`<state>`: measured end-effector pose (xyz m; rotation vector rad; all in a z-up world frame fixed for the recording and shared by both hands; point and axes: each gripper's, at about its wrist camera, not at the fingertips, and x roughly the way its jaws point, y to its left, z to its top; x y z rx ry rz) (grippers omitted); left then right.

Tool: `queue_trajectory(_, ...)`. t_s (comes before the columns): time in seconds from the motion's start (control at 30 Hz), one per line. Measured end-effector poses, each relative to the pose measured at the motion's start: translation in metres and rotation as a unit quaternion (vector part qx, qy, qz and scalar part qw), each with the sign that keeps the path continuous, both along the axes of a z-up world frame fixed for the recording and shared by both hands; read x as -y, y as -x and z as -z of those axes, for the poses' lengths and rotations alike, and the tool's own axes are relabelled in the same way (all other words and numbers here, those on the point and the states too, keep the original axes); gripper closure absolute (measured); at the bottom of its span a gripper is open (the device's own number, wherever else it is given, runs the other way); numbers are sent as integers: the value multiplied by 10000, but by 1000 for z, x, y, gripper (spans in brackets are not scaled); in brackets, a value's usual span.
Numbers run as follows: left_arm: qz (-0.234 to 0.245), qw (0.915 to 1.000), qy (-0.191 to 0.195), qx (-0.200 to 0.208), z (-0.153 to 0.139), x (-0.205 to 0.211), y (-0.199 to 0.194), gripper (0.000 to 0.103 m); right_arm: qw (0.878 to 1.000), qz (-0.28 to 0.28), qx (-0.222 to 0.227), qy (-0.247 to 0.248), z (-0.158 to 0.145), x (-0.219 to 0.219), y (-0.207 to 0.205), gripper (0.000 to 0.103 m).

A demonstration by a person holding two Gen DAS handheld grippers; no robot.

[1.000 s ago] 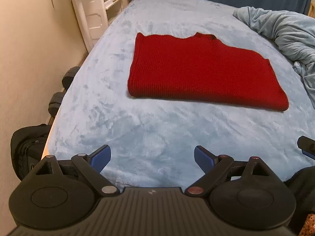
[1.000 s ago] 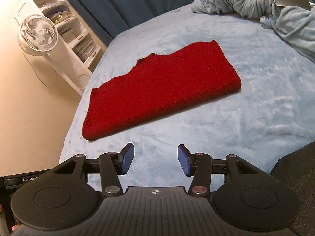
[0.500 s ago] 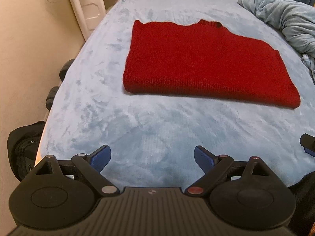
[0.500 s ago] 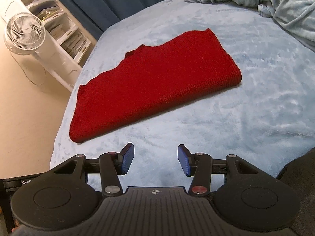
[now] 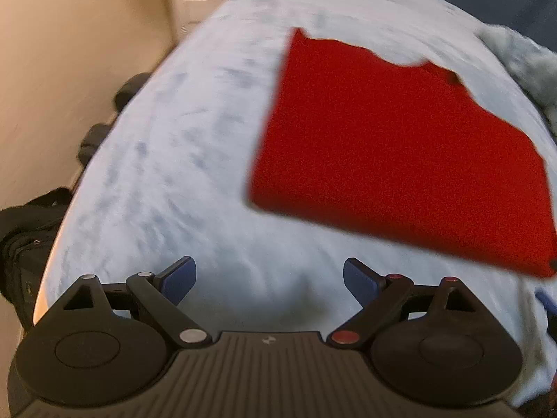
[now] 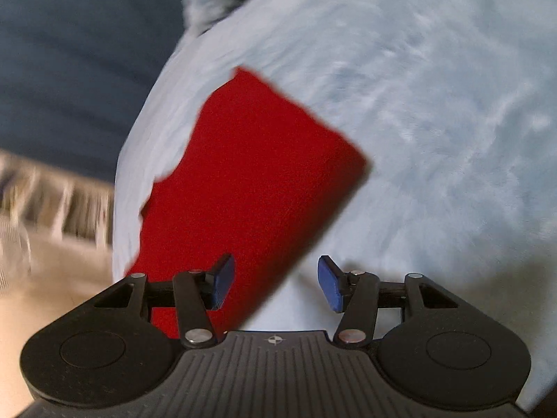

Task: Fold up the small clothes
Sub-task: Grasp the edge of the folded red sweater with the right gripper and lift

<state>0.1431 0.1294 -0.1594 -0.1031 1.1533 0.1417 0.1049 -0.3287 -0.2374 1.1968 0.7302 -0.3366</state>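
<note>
A red knit sweater (image 5: 400, 153), folded into a long rectangle, lies flat on the light blue fleece bed cover (image 5: 181, 160). My left gripper (image 5: 269, 280) is open and empty, above the bed in front of the sweater's near left corner. In the right wrist view the sweater (image 6: 250, 188) runs from the lower left up to the middle. My right gripper (image 6: 275, 284) is open and empty, right over the sweater's near long edge. Both views are motion-blurred.
A crumpled pale blue blanket (image 5: 522, 59) lies at the bed's far right. A beige wall (image 5: 69, 52) and black wheeled luggage (image 5: 24, 237) are left of the bed. Dark blue curtains (image 6: 76, 69) and a blurred shelf (image 6: 52, 202) stand beyond the bed.
Both grippers have swung in toward the sweater. The right one now hangs over its near edge and has turned left. The jaws stay open. The sweater has not moved.
</note>
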Motion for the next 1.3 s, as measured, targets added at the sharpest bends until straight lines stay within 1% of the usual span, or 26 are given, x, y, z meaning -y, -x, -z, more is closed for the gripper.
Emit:
queue_trajectory(0.07,-240,9997,43,-34,6,-15,-14,9,9993,362,-44,-125,16,11,-9,45)
queue_trajectory(0.17,-572,9983,9,-150,17,-35,-29,9,9949,807,213,-562,31,24,-22,45)
queue_trajectory(0.2,-689,9974,2,-204,20,-42,-33,9,9945,775,248,-653,33,26,-30,54)
queue_trajectory(0.23,-772,9967,30,-233,23,-47,-35,9,9965,638,204,-492,31,27,-37,87)
queue_trajectory(0.33,-1010,9943,95,-317,30,-66,-38,9,9991,295,-41,288,8,19,-55,87)
queue_trajectory(0.4,-1157,9926,121,-354,32,-77,-36,9,9951,143,-341,916,-20,4,-73,88)
queue_trajectory(0.47,-1270,9910,151,-385,33,-87,-35,9,9818,-239,-256,1869,-58,-24,-97,88)
queue_trajectory(0.5,-1301,9906,194,-380,32,-92,-34,9,9676,-510,-107,2472,-79,-45,-111,88)
queue_trajectory(0.53,-1329,9902,238,-364,30,-96,-31,9,9425,-910,146,3211,-103,-79,-127,88)
queue_trajectory(0.57,-1345,9899,280,-341,28,-101,-28,9,9172,-1287,405,3750,-120,-111,-138,89)
queue_trajectory(0.6,-1353,9898,312,-316,25,-105,-25,9,8855,-1711,661,4269,-134,-147,-146,89)
queue_trajectory(0.63,-1376,9895,343,-277,22,-109,-23,9,8389,-2253,966,4859,-144,-195,-153,89)
queue_trajectory(0.67,-1401,9892,366,-234,20,-113,-20,9,7968,-2740,1230,5243,-146,-235,-153,89)
queue_trajectory(0.7,-1431,9887,389,-194,18,-117,-18,9,7385,-3388,1511,5630,-140,-281,-148,88)
queue_trajectory(0.77,-1481,9880,428,-127,15,-125,-12,9,6455,-4420,1842,5950,-114,-347,-131,88)
queue_trajectory(0.8,-1498,9877,437,-129,14,-128,-11,9,6046,-4945,1864,5960,-92,-374,-119,88)
queue_trajectory(0.83,-1494,9876,460,-130,14,-131,-9,9,5784,-5313,1796,5925,-71,-392,-109,88)
queue_trajectory(0.87,-1483,9878,463,-138,14,-133,-6,9,5582,-5619,1680,5869,-51,-404,-100,88)
queue_trajectory(0.93,-1445,9884,431,-154,14,-136,-3,9,5302,-5833,1522,5962,-18,-419,-88,88)
queue_trajectory(0.97,-1410,9890,416,-144,14,-137,-2,9,5252,-5774,1580,6049,-14,-419,-83,88)
queue_trajectory(1.0,-1391,9894,395,-129,14,-137,-1,9,5407,-5741,1603,5936,-18,-415,-86,88)
queue_trajectory(1.03,-1377,9897,377,-107,15,-138,0,9,5646,-5681,1632,5761,-26,-407,-92,88)
queue_trajectory(1.07,-1369,9898,378,-97,15,-138,0,9,5786,-5591,1716,5685,-35,-401,-97,88)
queue_trajectory(1.2,-1425,9882,565,-54,16,-139,-2,9,6008,-5175,2273,5653,-88,-395,-100,88)
queue_trajectory(1.23,-1426,9881,571,-32,15,-138,-2,9,5974,-5211,2356,5622,-93,-395,-101,88)
queue_trajectory(1.3,-1412,9885,540,-18,14,-137,-2,9,5749,-5466,2418,5588,-88,-403,-92,88)
